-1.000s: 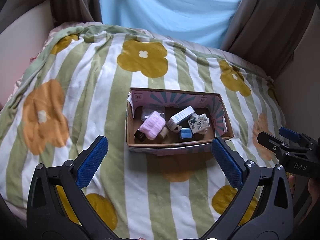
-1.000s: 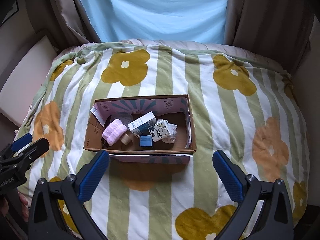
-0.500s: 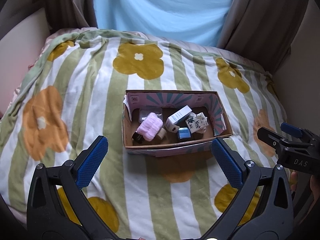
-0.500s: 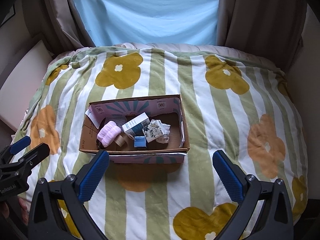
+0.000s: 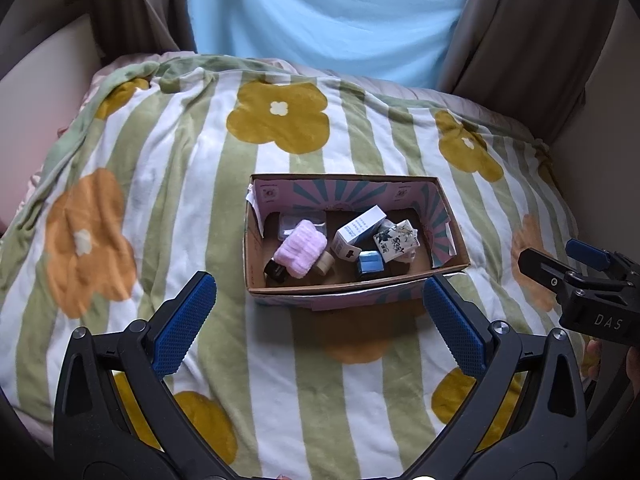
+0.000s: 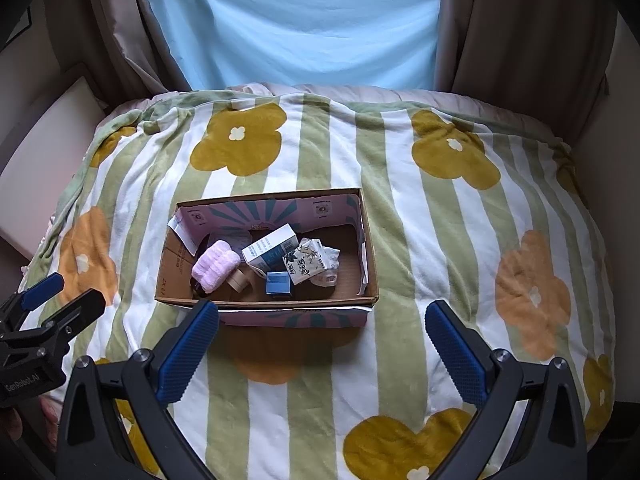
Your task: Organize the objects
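An open cardboard box [image 5: 256, 256] [image 6: 370, 248] sits on the bed. Inside lie a pink folded cloth [image 5: 303, 249] [image 6: 214, 266], a white and blue carton [image 5: 358, 230] [image 6: 270, 249], a flower-patterned packet [image 5: 396, 240] [image 6: 305, 266], a small blue box [image 5: 370, 265] [image 6: 279, 283] and a tan roll [image 5: 325, 263] [image 6: 239, 280]. My left gripper [image 5: 320, 320] is open and empty, just in front of the box. My right gripper [image 6: 322, 344] is open and empty, in front of the box's right half. Each gripper shows at the edge of the other's view [image 5: 576, 272] [image 6: 52, 304].
The bed carries a green and white striped blanket with yellow and orange flowers [image 5: 276, 116] [image 6: 456, 152]. A blue sheet [image 6: 304, 28] and brown curtains [image 6: 520, 28] hang behind it. Beige walls close in on both sides.
Both grippers have drawn back and slightly up from the bed; the box sits a little farther left in both views. Nothing was picked up or released.
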Available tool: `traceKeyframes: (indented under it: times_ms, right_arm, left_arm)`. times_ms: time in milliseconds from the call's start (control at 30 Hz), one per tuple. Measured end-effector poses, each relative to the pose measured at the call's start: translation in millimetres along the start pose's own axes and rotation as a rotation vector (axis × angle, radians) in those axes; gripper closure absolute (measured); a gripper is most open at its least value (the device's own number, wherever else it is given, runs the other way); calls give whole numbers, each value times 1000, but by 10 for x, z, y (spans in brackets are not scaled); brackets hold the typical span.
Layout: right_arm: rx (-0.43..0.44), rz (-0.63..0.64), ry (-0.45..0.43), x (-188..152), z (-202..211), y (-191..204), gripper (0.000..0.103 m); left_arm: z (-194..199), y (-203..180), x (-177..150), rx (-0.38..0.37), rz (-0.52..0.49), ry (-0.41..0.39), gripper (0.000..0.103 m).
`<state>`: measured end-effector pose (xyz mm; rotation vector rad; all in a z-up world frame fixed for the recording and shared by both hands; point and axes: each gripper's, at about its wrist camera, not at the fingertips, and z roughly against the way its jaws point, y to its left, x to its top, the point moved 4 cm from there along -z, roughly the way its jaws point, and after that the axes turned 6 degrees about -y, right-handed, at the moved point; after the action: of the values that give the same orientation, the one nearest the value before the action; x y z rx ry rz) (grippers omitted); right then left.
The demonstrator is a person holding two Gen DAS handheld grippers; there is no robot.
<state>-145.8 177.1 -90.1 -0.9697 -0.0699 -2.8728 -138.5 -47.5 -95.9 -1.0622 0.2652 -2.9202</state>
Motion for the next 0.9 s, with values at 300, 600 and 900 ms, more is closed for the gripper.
traceKeyframes:
  times_ms: [300,600,900]
  right_arm:
    - [1,-4,-1,1,-6,10,0]
    - [3,-4,-2,6,-3,18,0]
    - [1,-4,-5,31,2,50,0]
  left_arm:
    - [-9,-10,-33,5,-7,1,0]
    - [15,-6,-51,10,-16,-6,0]
    - [23,0,-49,7,-16,-5,0]
